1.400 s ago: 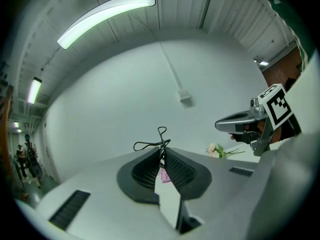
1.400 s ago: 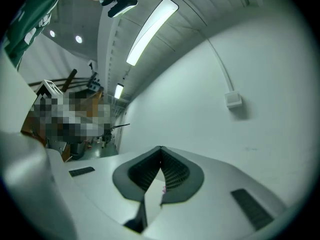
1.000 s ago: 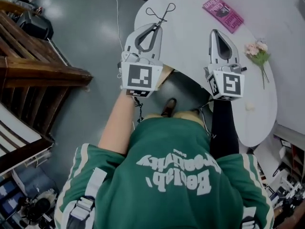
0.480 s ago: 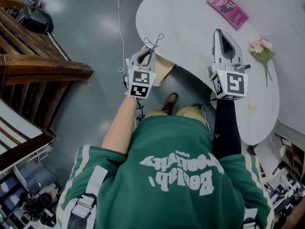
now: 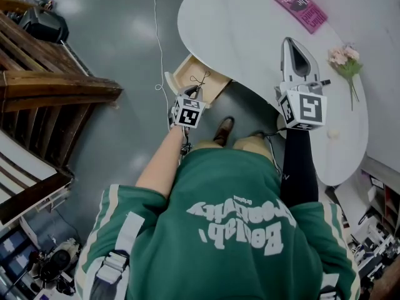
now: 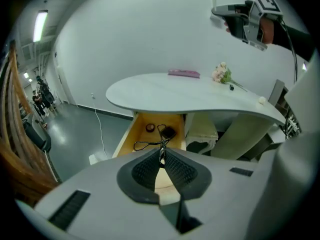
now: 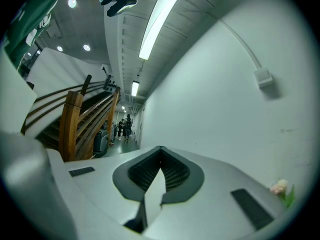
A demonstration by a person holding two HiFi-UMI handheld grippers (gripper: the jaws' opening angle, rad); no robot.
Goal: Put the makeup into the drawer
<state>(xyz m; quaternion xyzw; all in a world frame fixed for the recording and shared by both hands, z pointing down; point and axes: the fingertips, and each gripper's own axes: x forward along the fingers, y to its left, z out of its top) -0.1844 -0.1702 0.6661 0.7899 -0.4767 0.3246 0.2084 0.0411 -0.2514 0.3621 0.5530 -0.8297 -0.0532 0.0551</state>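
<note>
A black eyelash curler [image 6: 150, 144] with two wire loop handles is pinched in my left gripper [image 6: 162, 152], whose jaws are shut on it. In the head view the left gripper [image 5: 195, 91] hangs low beside the white table [image 5: 244, 30], and the curler [image 5: 200, 80] is over the open wooden drawer [image 5: 179, 74]. Inside the drawer [image 6: 129, 134] lie a small round pot [image 6: 149, 128] and a black item [image 6: 169, 132]. My right gripper [image 5: 296, 50] is held level above the table, shut, with nothing between its jaws [image 7: 160, 150].
On the table lie a pink book [image 5: 299, 6], a small bunch of flowers [image 5: 344, 58] and a little white object [image 5: 334, 132]. A wooden staircase [image 5: 44, 80] stands to the left. A thin cable [image 5: 156, 30] runs across the grey floor.
My left gripper has dropped from above the table down to the open drawer, carrying the eyelash curler. The right gripper has hardly moved.
</note>
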